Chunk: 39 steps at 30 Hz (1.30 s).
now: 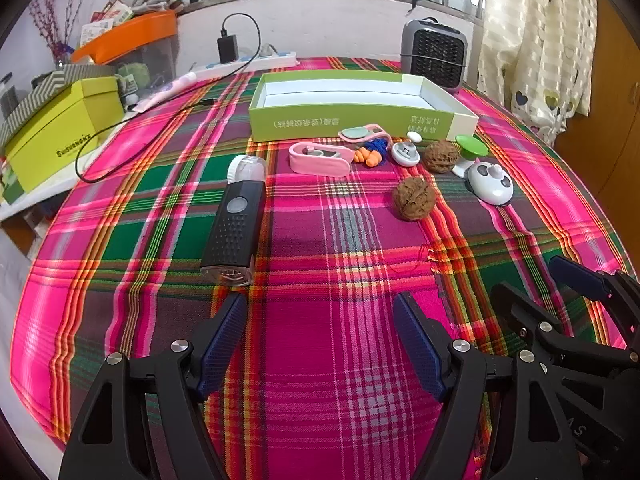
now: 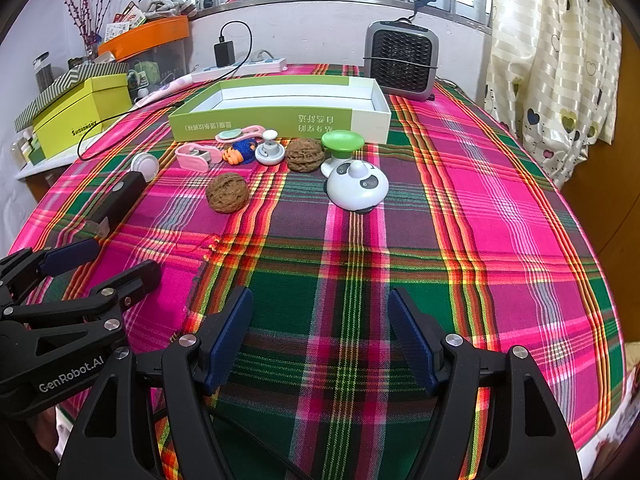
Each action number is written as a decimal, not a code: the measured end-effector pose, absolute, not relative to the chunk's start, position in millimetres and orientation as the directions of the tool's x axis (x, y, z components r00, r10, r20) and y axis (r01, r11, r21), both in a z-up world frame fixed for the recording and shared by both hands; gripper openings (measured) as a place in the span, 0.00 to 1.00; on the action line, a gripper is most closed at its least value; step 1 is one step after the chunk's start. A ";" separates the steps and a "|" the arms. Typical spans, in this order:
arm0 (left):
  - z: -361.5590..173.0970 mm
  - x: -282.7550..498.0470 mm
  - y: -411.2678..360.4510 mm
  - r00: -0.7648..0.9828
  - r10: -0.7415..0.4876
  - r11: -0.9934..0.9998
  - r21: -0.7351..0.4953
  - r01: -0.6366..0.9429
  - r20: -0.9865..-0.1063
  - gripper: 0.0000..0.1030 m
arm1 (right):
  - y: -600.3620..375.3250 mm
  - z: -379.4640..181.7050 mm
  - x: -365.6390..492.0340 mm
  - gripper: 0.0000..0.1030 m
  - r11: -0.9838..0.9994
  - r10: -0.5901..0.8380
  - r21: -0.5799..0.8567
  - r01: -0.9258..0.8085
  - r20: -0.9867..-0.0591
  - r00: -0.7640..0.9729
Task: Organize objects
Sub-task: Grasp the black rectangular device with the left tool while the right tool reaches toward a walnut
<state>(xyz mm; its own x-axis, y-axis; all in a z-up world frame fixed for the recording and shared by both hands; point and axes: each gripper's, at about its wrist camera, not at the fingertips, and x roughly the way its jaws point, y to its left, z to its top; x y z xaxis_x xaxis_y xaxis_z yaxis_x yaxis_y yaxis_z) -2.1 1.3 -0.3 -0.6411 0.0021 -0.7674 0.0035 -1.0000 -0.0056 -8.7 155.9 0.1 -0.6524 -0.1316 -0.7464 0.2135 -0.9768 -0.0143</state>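
An open green and white box (image 1: 352, 120) (image 2: 280, 120) stands empty at the back of the plaid table. In front of it lie a pink case (image 1: 320, 159) (image 2: 196, 157), orange earplugs on a blue cord (image 1: 370, 155) (image 2: 238, 152), two walnuts (image 1: 414, 199) (image 2: 228, 193), a white panda gadget (image 1: 490, 183) (image 2: 357, 187), a green-topped gadget (image 1: 470, 152) (image 2: 340, 146) and a black flashlight (image 1: 236, 224) (image 2: 118, 200). My left gripper (image 1: 320, 312) is open and empty, just short of the flashlight. My right gripper (image 2: 320, 308) is open and empty over bare cloth.
A small grey heater (image 1: 434, 54) (image 2: 400, 60) stands behind the box. A charger on a power strip (image 1: 228, 50) trails a black cable across the left side. A yellow-green box (image 1: 60, 132) and an orange-lidded bin (image 1: 128, 36) sit on a shelf at left. A curtain (image 2: 552, 60) hangs right.
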 end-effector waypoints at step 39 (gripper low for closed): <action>10.7 -4.7 -62.0 -0.674 0.063 -0.990 -0.129 0.049 -0.736 0.71 | 130.6 9.3 -25.3 0.67 -0.925 -0.290 0.049 0.378 -0.734 -0.615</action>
<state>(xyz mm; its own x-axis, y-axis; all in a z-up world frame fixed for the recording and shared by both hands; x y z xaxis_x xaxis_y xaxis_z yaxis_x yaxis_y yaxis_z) -4.7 -62.0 10.7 -0.6742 0.0626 -0.7359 0.0487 -0.9905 -0.1288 -25.3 130.6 9.3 -0.6145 -0.2898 -0.7337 0.3775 -0.9247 0.0491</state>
